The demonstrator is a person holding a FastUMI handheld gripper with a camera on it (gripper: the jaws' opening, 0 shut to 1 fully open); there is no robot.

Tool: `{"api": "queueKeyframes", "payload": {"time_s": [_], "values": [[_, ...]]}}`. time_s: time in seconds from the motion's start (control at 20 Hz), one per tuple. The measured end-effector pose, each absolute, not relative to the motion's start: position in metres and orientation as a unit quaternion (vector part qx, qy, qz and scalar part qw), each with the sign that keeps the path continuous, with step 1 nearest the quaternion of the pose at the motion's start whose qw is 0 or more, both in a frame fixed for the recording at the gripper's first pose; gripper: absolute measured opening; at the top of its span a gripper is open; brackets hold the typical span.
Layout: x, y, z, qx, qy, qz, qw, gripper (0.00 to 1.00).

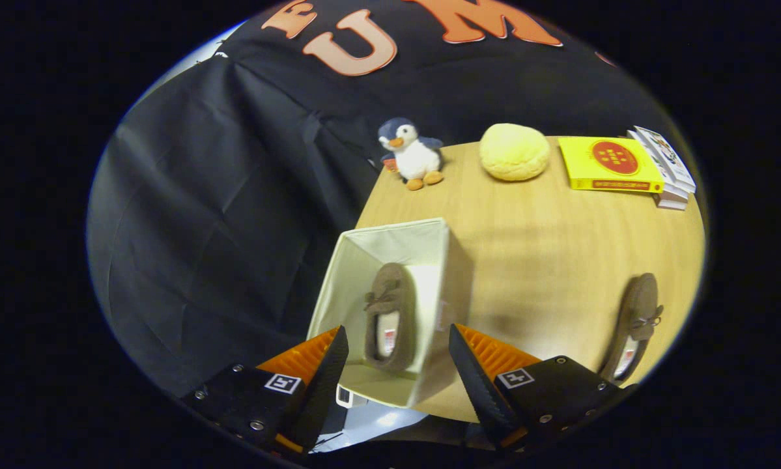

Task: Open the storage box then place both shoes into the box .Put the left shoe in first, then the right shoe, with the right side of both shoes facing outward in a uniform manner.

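Claw [398, 365] spread and empty above the storage box [452, 260], one shoe [388, 312] inside; the second shoe [634, 322], near the counter [540, 247] edge, risks being knocked off.

Light wood-grain worktop [546, 247] under soft overhead light, creased black cloth wall [221, 195] hanging behind and beside it, plush penguin [411, 154], round yellow cushion [514, 151] and yellow book [608, 164] beside a small stack of books [669, 170] along the far edge, pale floor [383, 417] below the near edge
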State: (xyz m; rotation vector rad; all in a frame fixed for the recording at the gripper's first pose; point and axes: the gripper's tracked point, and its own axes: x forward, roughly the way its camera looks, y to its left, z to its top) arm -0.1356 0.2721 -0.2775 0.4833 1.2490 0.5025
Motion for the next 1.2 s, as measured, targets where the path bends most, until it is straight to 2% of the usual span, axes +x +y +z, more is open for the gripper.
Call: {"api": "queueKeyframes", "payload": {"time_s": [0.4,0.8,0.95,1.05,1.2], "values": [[-0.176,0.097,-0.373,0.17,0.626,0.09,0.756,0.97],[-0.206,-0.003,-0.435,0.105,0.653,0.04,0.749,0.96],[-0.207,-0.011,-0.469,0.092,0.658,0.039,0.747,0.88],[-0.201,-0.009,-0.492,0.096,0.647,0.038,0.755,0.79],[-0.189,-0.009,-0.506,0.091,0.628,0.024,0.773,0.54]]}}
